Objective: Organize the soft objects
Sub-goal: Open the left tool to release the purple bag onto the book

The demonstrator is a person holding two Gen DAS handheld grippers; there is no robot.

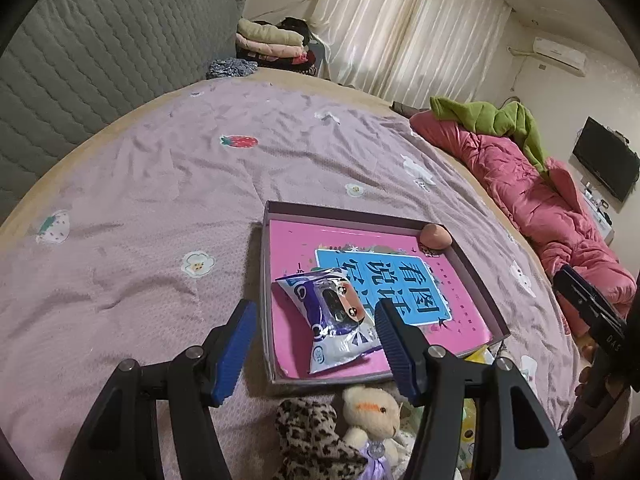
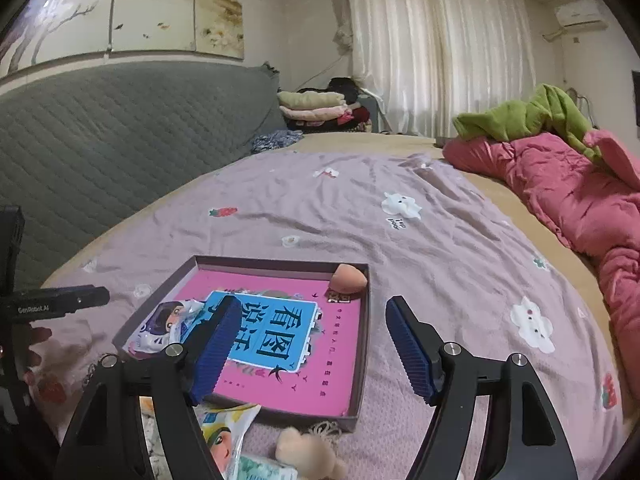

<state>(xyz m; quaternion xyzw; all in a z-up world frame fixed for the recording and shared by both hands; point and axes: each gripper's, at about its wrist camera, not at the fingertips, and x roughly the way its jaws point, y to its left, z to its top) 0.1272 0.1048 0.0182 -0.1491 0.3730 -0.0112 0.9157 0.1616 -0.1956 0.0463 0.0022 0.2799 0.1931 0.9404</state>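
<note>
A shallow box point(image 1: 267, 280) point(image 2: 362, 344) with a pink and blue printed floor lies on the lilac bedspread. In it are a peach makeup sponge point(image 1: 435, 235) point(image 2: 348, 277) in the far corner and a blue-white snack packet point(image 1: 336, 316) point(image 2: 160, 330) near the front. My left gripper point(image 1: 316, 316) is open and empty, just above the packet. My right gripper point(image 2: 310, 316) is open and empty over the box's right part. In front of the box lie a cream teddy point(image 1: 370, 410) point(image 2: 308, 454), a leopard-print plush point(image 1: 310, 436) and a yellow-white packet point(image 2: 228, 424).
A pink quilt point(image 1: 532, 196) point(image 2: 568, 192) with a green garment point(image 1: 496, 118) point(image 2: 532, 114) lies along the bed's right side. A grey quilted headboard point(image 1: 100, 48) point(image 2: 120, 120) stands at the left. Folded clothes point(image 1: 272, 44) point(image 2: 316, 108) are stacked at the far corner.
</note>
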